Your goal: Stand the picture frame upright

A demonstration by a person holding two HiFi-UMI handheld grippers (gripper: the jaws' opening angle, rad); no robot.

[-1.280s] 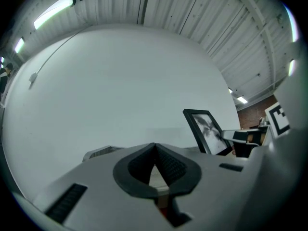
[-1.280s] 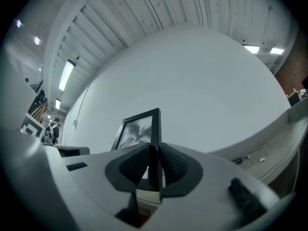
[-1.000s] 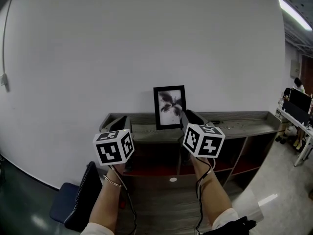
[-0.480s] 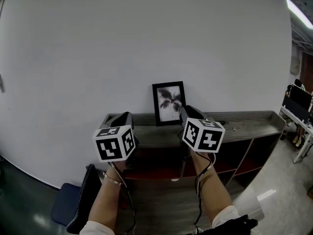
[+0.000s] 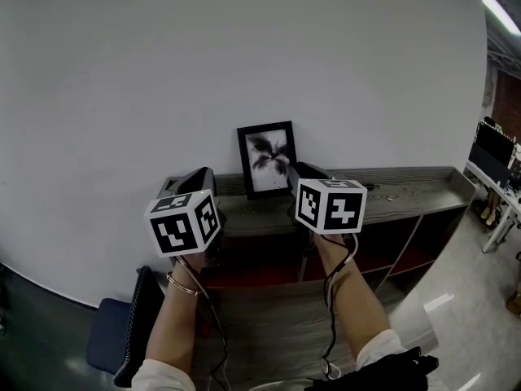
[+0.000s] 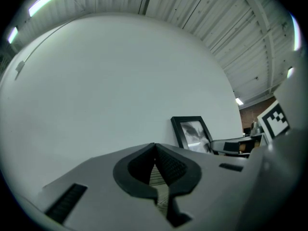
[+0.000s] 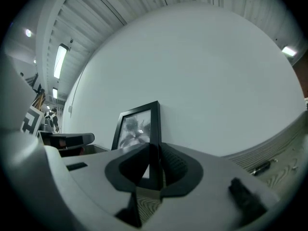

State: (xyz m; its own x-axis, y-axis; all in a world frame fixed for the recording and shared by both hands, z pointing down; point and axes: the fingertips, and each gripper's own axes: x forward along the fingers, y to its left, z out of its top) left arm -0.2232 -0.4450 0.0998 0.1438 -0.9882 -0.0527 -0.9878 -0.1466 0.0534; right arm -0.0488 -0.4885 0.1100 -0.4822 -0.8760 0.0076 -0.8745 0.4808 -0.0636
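Fingers [image 7: 173, 167] of the right gripper [image 7: 153, 149]: clamped on the right-hand edge of the picture frame [image 7: 137, 126], low on that side. The black edge runs straight down between them.
Fingers [image 6: 171, 166] of the left gripper [image 6: 155, 148]: together at the tips, with nothing between them (only the counter's wood grain shows through the gap lower down).
Place of the left gripper: level, to the left of the picture frame and apart from it, over the left end of the counter [image 5: 407, 195].
Look of the picture frame: narrow black moulding, taller than wide. A broad white border surrounds a grey print of a dark, leafy spray, which is too soft to make out further.
Place of the picture frame: upright on its short bottom edge, at the back of the counter and close to the white wall [image 5: 244, 47]. Whether its top touches the wall cannot be told.
Marker cubes: a black-and-white one on each gripper, the left [image 5: 184, 222] and the right [image 5: 330, 206], nearest the head view's camera.
Arms: two bare forearms, with a thin bracelet [image 5: 181, 286] on the left wrist.
Floor: a blue chair [image 5: 110, 340] stands below the counter's left end.
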